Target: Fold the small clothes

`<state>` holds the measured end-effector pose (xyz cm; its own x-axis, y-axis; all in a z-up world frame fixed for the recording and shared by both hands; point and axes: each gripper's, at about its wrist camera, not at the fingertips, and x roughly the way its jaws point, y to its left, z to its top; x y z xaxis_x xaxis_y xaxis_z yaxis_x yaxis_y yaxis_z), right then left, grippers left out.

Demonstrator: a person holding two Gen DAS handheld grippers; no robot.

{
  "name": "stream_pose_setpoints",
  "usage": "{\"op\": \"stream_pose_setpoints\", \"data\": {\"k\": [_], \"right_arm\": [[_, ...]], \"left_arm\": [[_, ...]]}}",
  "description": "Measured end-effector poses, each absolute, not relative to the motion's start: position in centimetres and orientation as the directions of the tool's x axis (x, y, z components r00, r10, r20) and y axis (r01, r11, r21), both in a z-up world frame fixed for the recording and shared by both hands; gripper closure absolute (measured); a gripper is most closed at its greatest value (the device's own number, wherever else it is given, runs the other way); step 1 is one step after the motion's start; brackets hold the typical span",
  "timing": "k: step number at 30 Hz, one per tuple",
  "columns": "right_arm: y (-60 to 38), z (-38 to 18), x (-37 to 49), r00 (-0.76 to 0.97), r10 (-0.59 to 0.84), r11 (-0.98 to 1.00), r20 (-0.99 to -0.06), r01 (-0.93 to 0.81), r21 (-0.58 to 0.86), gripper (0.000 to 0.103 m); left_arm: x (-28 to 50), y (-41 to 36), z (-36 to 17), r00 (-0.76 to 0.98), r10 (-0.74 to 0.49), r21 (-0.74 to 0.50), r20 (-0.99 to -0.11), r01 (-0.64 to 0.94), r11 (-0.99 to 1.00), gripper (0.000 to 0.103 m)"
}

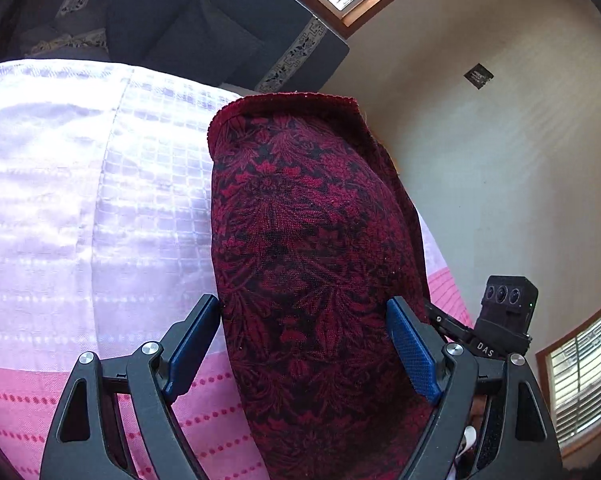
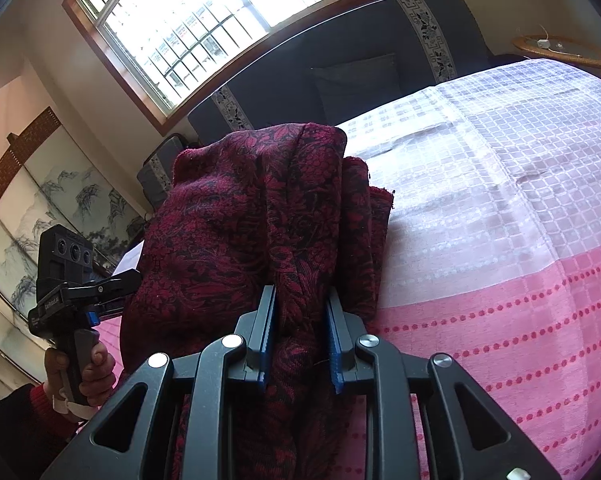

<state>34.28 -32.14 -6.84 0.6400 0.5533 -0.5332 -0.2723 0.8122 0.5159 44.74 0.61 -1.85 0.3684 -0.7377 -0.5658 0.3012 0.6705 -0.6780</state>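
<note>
The dark red cloth [image 2: 236, 236] with the leaf pattern hangs in a soft bunch above the bed [image 2: 500, 240], which wears a pink and white checked cover. It is not lying flat yet.

Your right gripper [image 2: 300, 328] has a thick fold of the cloth between its fingers. The jaws stand only a little way apart, and the blue pads [image 2: 334, 344] squeeze the fold from both sides. So this gripper is the one that holds the cloth up.

Your left gripper [image 1: 304, 312] stands wide. The cloth [image 1: 312, 240] drapes down between its two fingers. The left pad [image 1: 192, 344] sits right at the cloth's edge, and the other pad is just beside it, but I do not think they pinch it. It looks loose in there.

This cloth looks soft and floppy, like a scarf or a thin knit. It is likely light. It will sag and bend wherever you let it. It cannot break. The weave looks a bit rough, so the pads should grip it well and not slip.

Take hold near an edge or a corner, not in the fat middle. The hemmed top edge [image 1: 284, 98] shows well in the left view, and that is a good place to pinch. With one gripper at each corner, the cloth should hang straight and lie flat on the bed.
</note>
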Motion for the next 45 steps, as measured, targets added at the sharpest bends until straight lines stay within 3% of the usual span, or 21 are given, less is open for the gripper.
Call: {"op": "stream_pose_setpoints", "data": {"k": [5, 10, 17, 22, 28, 32, 36, 40, 42, 43, 44, 45], "right_arm": [[-32.1, -6.8, 34.3, 0.64, 0.552, 0.813, -0.534, -0.273, 0.514, 0.081], [-32.0, -6.8, 34.4, 0.638, 0.555, 0.812, -0.535, -0.274, 0.515, 0.08], [-32.9, -7.5, 35.1, 0.604, 0.601, 0.76, -0.524, -0.228, 0.609, 0.08], [-31.6, -7.8, 34.3, 0.56, 0.672, 0.678, -0.485, -0.201, 0.707, 0.082], [-27.6, -8.1, 33.8, 0.479, 0.743, 0.637, -0.468, -0.289, 0.715, 0.088], [-27.2, -8.4, 34.4, 0.445, 0.766, 0.615, -0.464, -0.301, 0.729, 0.088], [-27.7, -6.9, 35.6, 0.428, 0.755, 0.64, -0.497, -0.317, 0.7, 0.081], [-26.8, -4.9, 38.3, 0.418, 0.739, 0.666, -0.528, -0.341, 0.663, 0.051], [-26.1, -4.3, 40.2, 0.413, 0.733, 0.674, -0.54, -0.344, 0.653, 0.051], [-25.8, -4.0, 40.8, 0.422, 0.728, 0.68, -0.539, -0.347, 0.646, 0.057], [-25.6, -3.7, 41.4, 0.438, 0.713, 0.696, -0.548, -0.344, 0.631, 0.082], [-25.6, -3.6, 41.9, 0.444, 0.704, 0.704, -0.555, -0.329, 0.629, 0.087]], "left_arm": [[46.5, 0.0, -3.7, 0.264, -0.804, -0.752, -0.533, 0.289, 0.593, 0.014], [46.4, -1.9, -3.5, 0.291, -0.759, -0.695, -0.582, 0.305, 0.651, 0.014], [44.2, -2.2, -2.2, 0.382, -0.685, -0.616, -0.62, 0.304, 0.727, 0.038], [42.6, -1.2, -0.7, 0.399, -0.647, -0.561, -0.649, 0.323, 0.762, 0.045], [39.1, 3.3, -1.1, 0.432, -0.644, -0.584, -0.632, 0.282, 0.762, 0.045], [38.5, 3.9, -1.9, 0.47, -0.648, -0.583, -0.6, 0.298, 0.756, 0.039], [38.6, 4.0, -2.4, 0.473, -0.654, -0.59, -0.59, 0.301, 0.75, 0.034], [38.8, 4.5, -2.9, 0.472, -0.663, -0.609, -0.58, 0.289, 0.739, 0.032], [38.3, 4.9, -3.2, 0.479, -0.658, -0.604, -0.581, 0.289, 0.743, 0.03], [38.2, 5.0, -3.3, 0.484, -0.654, -0.598, -0.582, 0.29, 0.747, 0.029], [38.1, 4.9, -3.3, 0.491, -0.647, -0.592, -0.583, 0.289, 0.752, 0.027], [38.1, 5.0, -3.5, 0.495, -0.644, -0.593, -0.583, 0.282, 0.754, 0.026]]}}
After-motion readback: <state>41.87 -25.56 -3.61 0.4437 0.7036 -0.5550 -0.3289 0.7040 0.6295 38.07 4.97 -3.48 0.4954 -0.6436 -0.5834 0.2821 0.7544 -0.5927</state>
